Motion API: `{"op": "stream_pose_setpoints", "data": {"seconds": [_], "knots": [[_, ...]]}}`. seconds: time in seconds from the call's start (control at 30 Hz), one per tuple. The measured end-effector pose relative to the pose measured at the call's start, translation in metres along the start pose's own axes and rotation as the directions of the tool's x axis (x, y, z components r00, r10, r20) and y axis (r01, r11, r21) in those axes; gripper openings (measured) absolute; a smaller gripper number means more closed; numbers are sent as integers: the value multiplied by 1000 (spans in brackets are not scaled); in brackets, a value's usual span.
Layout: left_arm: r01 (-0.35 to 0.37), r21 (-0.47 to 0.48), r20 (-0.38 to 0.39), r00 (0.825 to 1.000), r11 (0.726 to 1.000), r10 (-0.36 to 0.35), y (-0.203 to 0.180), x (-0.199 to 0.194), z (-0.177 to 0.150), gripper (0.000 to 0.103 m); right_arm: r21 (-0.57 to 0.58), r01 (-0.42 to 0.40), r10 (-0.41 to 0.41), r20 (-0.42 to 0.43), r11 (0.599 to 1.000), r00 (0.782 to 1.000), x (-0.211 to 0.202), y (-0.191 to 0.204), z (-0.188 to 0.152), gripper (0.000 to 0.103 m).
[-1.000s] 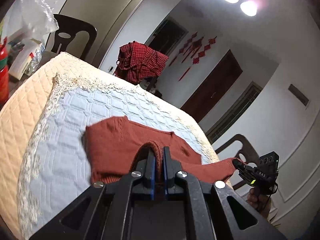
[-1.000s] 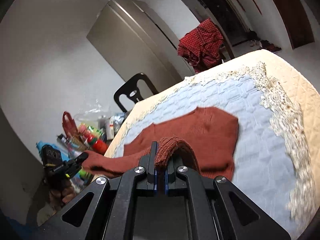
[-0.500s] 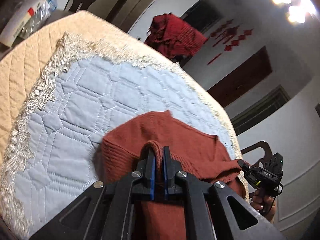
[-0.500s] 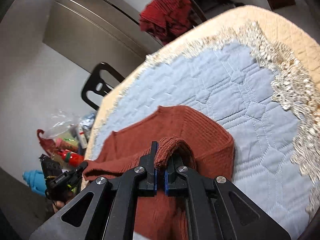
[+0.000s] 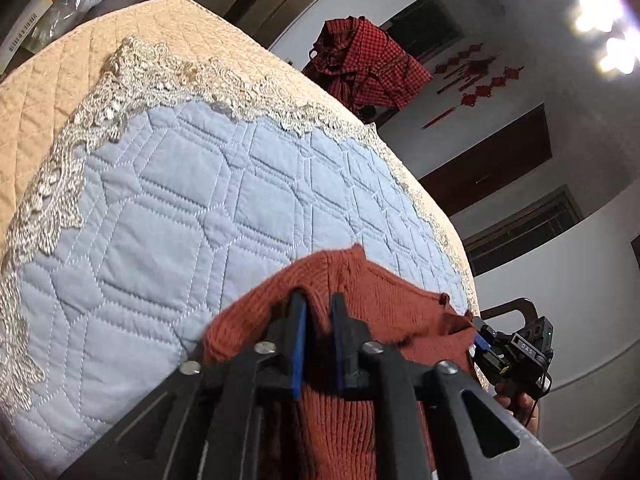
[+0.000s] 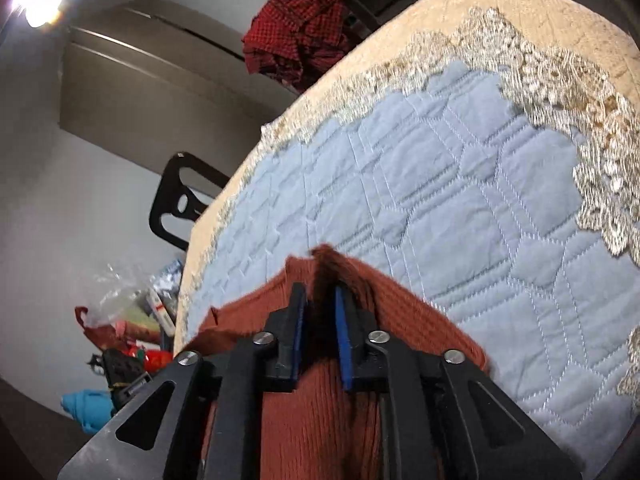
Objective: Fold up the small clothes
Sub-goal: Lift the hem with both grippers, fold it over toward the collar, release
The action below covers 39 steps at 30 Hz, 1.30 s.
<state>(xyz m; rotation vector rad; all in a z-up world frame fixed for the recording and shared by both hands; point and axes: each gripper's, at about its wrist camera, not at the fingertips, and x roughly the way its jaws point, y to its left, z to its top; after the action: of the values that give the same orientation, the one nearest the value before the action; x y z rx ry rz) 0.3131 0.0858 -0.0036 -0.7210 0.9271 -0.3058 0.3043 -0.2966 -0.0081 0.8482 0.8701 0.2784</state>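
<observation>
A rust-red knitted sweater (image 5: 384, 300) lies folded on the near part of a light blue quilted table cover (image 5: 180, 200). My left gripper (image 5: 318, 300) sits low over the sweater's folded edge. Its jaws are opening, and a loose ridge of knit stands between the blue pads. In the right wrist view the same sweater (image 6: 404, 316) spreads under my right gripper (image 6: 319, 294). Those jaws are opening too, with a dark gap between them and a fold of knit just past the tips. The right gripper (image 5: 482, 342) also shows at the sweater's far corner, held by a hand (image 5: 516, 398).
The cover (image 6: 460, 200) has a lace border and a beige quilted rim. A red checked garment (image 5: 368, 64) hangs beyond the table. A black chair (image 6: 180, 200) stands at the table's far side. Bags and bottles (image 6: 132, 320) are piled past the table's edge.
Both grippers came down and forward, laying the sweater's held edge over its body. Their jaws, shut on the knit before, now stand slightly apart.
</observation>
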Motion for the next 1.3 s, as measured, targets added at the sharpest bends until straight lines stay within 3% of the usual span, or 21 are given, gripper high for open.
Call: {"op": "stream_pose_setpoints", "data": {"seconds": [0.07,0.27,0.47,0.63,0.8,0.83,0.9,0.93,1.1,1.3], "knots": [[-15,0,36,999,1000,15,0,-5,2,39,13,-8,7,14,1000,1000,-3,-1,3,25],[-47,40,102,994,998,43,-5,-27,3,40,-65,22,-18,65,998,998,-15,12,4,27],[-84,149,61,995,985,76,-23,-15,6,49,-164,101,-93,54,981,994,-14,20,9,27],[-133,237,-4,990,962,138,-35,11,6,49,-289,183,-189,9,940,982,4,30,9,27],[-199,322,1,978,926,210,-48,24,5,49,-383,265,-291,-12,885,957,24,34,8,26],[-208,334,1,975,919,221,-51,27,6,45,-401,274,-304,-10,874,953,26,36,8,22],[-232,369,7,969,900,247,-56,27,6,25,-432,292,-324,-1,853,946,28,38,7,8],[-238,387,10,967,891,254,-58,28,6,15,-439,290,-321,4,850,947,28,39,6,8],[-252,436,80,967,864,242,-69,16,2,11,-474,289,-302,52,832,952,21,50,4,6],[-257,386,103,966,886,235,-60,18,16,11,-440,290,-276,97,850,956,13,48,13,6]]}}
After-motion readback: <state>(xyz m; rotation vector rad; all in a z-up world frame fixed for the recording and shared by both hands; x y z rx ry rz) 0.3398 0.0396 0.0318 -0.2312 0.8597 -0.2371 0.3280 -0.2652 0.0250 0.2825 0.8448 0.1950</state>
